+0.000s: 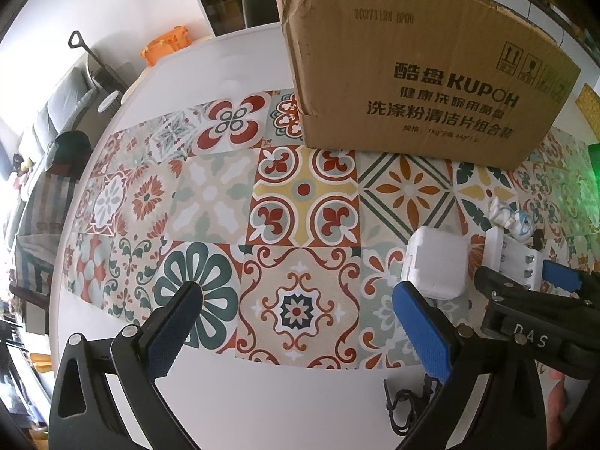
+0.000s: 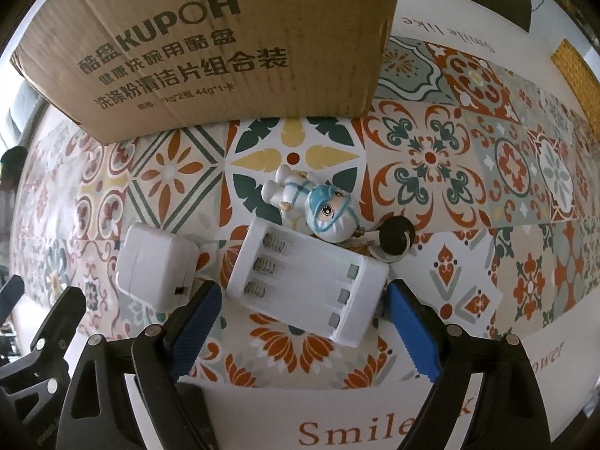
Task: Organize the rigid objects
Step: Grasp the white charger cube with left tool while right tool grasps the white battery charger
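- The battery charger [image 2: 309,281], a white empty tray with three visible slots, lies flat on the patterned mat [image 2: 468,172], directly ahead of the right gripper [image 2: 303,322].
- Its long axis runs diagonally, from far-left to near-right across the gripper's line of approach.
- The right gripper is spread wide; its blue pads flank the charger's two ends and touch nothing.
- Judgement: closing now would grip along the long axis; a wrist rotation would suit a grip across the short sides.
- The right hand is the nearer one. The left gripper [image 1: 300,330] is also spread and empty, offset to the left.
- The white power adapter [image 2: 155,266] sits just beside the charger's left end.
- A figurine [image 2: 318,202] touches the charger's far edge.
- The cardboard box [image 2: 225,45] stands behind, the probable destination.
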